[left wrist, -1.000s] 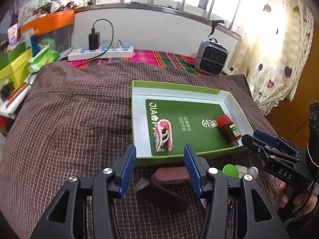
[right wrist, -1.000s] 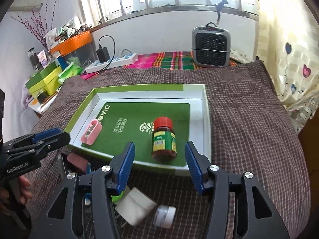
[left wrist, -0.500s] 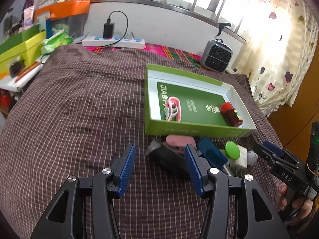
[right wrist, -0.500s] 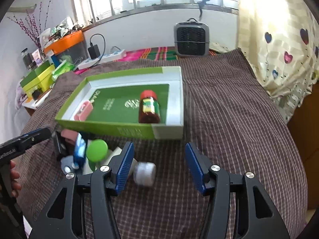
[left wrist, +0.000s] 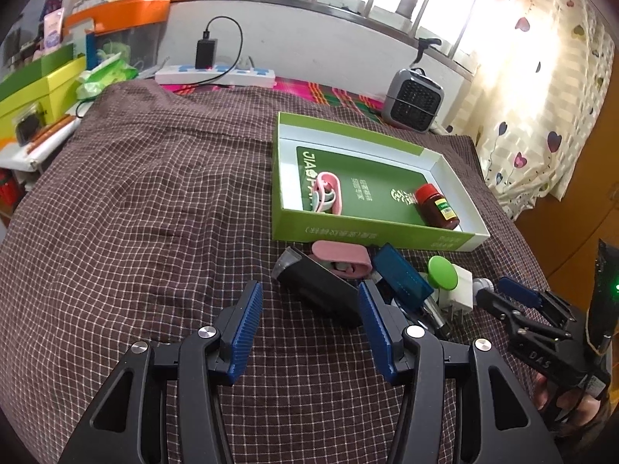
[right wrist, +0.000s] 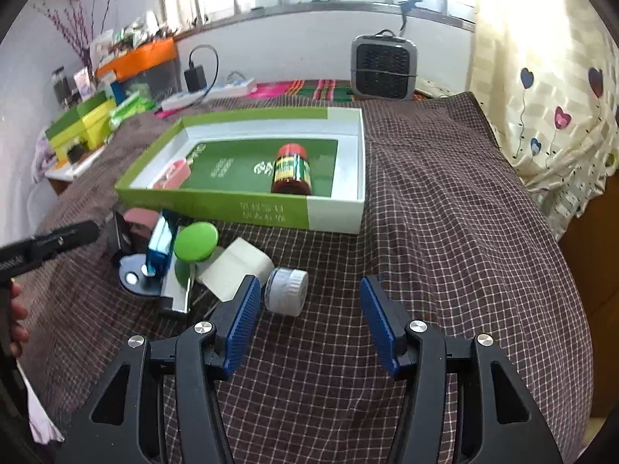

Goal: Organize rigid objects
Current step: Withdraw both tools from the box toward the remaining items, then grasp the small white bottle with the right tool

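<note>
Two views, left wrist first.
Left view, my left gripper (left wrist: 309, 324): jaws stand well apart with nothing between them, held over the checked cloth (left wrist: 135, 212) just short of the pile.
Left view, pile: a black case (left wrist: 317, 286) lies nearest my fingers; a pink holder (left wrist: 340, 257), a blue box (left wrist: 402, 276), a green cap (left wrist: 443, 272) and a white block (left wrist: 460, 290) crowd together beside it, touching one another, right in front of the tray's near wall.
Left view, tray (left wrist: 371, 232): green and white, it holds a pink clip (left wrist: 329, 195) at its left end and a red jar (left wrist: 437, 207) lying on its side at its right end.
Left view, my right gripper (left wrist: 503, 294): seen at the right edge, tips near the white block; from here I cannot tell how wide it stands.
Right view, my right gripper (right wrist: 305, 321): jaws parted and empty; a small white jar (right wrist: 286, 292) lies on its side just ahead of the left pad, not gripped.
Right view, pile: green cap (right wrist: 195, 241), white block (right wrist: 234, 266) and blue box (right wrist: 160, 245) sit left of the white jar, in front of the tray (right wrist: 271, 210).
Right view, tray contents: red jar (right wrist: 292, 170) on its side near the middle, pink clip (right wrist: 172, 176) at the left end.
Right view, my left gripper (right wrist: 83, 232): its black tip shows at the left edge, beside the pile.
</note>
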Tool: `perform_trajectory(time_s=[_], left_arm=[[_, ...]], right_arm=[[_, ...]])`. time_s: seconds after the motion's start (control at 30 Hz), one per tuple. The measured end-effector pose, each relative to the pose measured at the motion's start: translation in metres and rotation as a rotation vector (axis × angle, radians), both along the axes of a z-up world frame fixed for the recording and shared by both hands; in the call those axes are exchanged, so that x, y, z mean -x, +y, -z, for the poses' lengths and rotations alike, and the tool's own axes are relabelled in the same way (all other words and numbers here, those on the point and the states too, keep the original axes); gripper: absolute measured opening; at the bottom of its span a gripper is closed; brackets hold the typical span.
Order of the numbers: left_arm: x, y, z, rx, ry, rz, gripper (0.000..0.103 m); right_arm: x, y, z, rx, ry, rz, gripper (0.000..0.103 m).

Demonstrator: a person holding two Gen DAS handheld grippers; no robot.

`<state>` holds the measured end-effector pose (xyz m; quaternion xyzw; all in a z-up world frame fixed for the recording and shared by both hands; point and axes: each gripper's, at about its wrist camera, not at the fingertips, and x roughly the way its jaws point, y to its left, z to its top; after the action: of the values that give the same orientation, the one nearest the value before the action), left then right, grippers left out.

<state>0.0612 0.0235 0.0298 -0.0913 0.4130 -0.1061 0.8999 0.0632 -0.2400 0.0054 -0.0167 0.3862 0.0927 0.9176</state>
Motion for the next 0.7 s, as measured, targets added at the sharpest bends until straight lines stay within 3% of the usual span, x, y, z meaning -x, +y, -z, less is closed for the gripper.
perform_trajectory(time_s=[0.37,0.53,0.6,0.7], left_arm=[[0.0,-0.016,0.003,-0.008,0.018,0.031,0.051],[-0.001,-0.025,0.006,-0.031,0.028,0.037,0.051],[-0.003,-0.028,0.008,-0.042,0.037,0.029,0.051],[-0.003,-0.029,0.01,-0.061,0.044,0.02,0.051]], right_arm=[[-0.011,-0.002,0.008,-0.011,0.049,0.013,0.053],[-0.01,-0.001,0.009,-0.016,0.053,-0.002,0.027],[-0.009,0.0,0.008,-0.019,0.049,-0.011,0.021],[-0.008,0.001,0.008,-0.022,0.048,-0.019,0.02]])
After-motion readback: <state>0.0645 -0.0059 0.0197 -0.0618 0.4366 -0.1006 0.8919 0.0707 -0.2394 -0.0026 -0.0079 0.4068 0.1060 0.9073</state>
